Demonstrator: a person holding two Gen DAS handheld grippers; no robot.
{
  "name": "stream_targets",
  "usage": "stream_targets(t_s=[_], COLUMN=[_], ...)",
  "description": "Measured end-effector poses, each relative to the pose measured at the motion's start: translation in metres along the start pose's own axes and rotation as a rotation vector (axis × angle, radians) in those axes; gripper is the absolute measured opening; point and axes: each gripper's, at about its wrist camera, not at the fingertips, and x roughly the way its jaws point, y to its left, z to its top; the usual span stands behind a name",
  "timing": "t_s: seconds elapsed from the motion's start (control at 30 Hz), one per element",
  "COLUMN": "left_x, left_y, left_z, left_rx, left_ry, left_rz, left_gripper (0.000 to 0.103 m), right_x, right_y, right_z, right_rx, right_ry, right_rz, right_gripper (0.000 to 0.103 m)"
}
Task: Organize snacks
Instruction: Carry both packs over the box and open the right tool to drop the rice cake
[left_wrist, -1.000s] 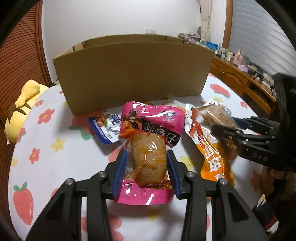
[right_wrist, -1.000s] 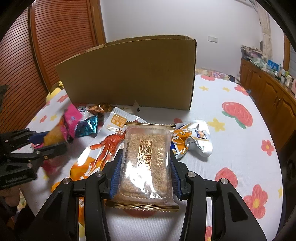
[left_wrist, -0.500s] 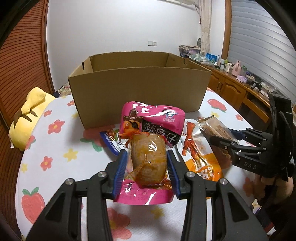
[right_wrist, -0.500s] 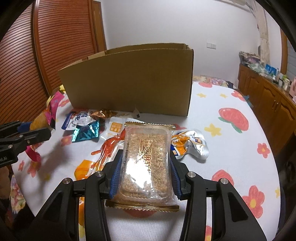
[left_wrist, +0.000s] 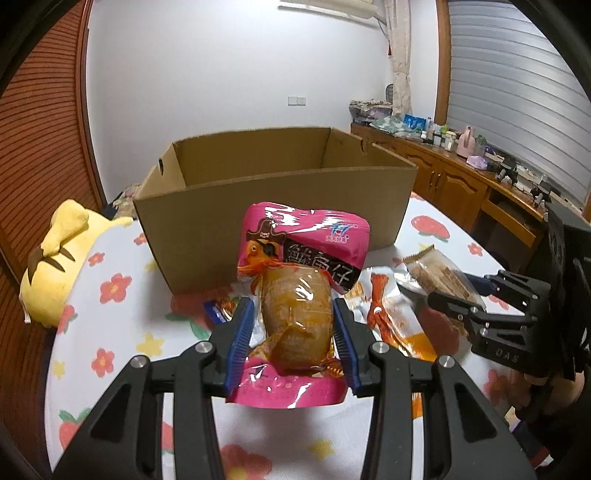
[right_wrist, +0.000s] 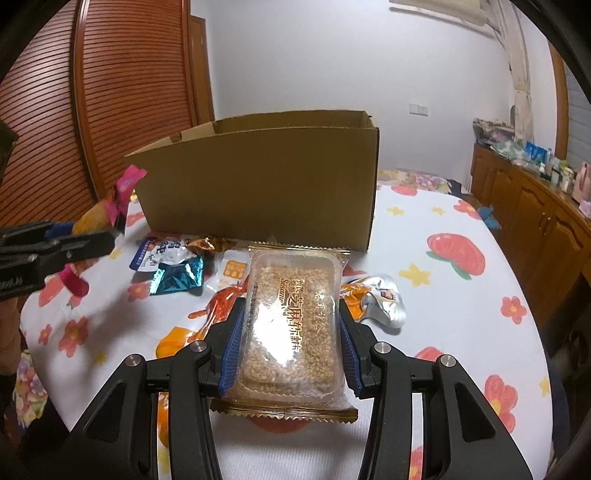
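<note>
My left gripper (left_wrist: 293, 325) is shut on a pink fish snack pouch (left_wrist: 306, 254) and holds it above the table in front of the open cardboard box (left_wrist: 277, 206). My right gripper (right_wrist: 290, 332) is shut on a clear sesame cake pack (right_wrist: 291, 317), also lifted, facing the box (right_wrist: 258, 184). The right gripper shows at the right in the left wrist view (left_wrist: 458, 306). The left gripper shows at the left in the right wrist view (right_wrist: 107, 236) with the pink pouch (right_wrist: 122, 195).
Loose snacks lie on the flowered tablecloth (right_wrist: 461, 314): an orange crab-print bag (right_wrist: 218, 314), a teal packet (right_wrist: 177, 278), a blue-white pouch (right_wrist: 155, 254), a silver-orange pouch (right_wrist: 380, 302). A yellow plush (left_wrist: 59, 269) lies at the left. Wooden cabinets (left_wrist: 461, 188) stand at the right.
Both grippers have risen with their packs. The box's open top and inside now show in the left wrist view.
</note>
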Motion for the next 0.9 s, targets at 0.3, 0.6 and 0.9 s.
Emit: stream_targets(t_s=[0.3, 0.6, 0.9], left_x=[0.002, 0.017, 0.041], left_y=[0.011, 0.028, 0.041], left_z=[0.031, 0.07, 0.094], left_rx=[0.004, 0.016, 0.007], left_ry=[-0.044, -0.076, -0.075], left_rz=[0.015, 0.028, 0.027], left_gripper=[0.042, 0.042, 0.042], right_x=[-0.009, -0.011, 0.002], right_y=[-0.002, 0.0, 0.005], right_z=[0.03, 0.082, 0.119], right_rx=[-0.043, -0.107, -0.158], right_ry=[-0.037, -0.086, -0.108], right_rz=[0.026, 0.053, 0.058], right_gripper=[0.046, 0.046, 0.046])
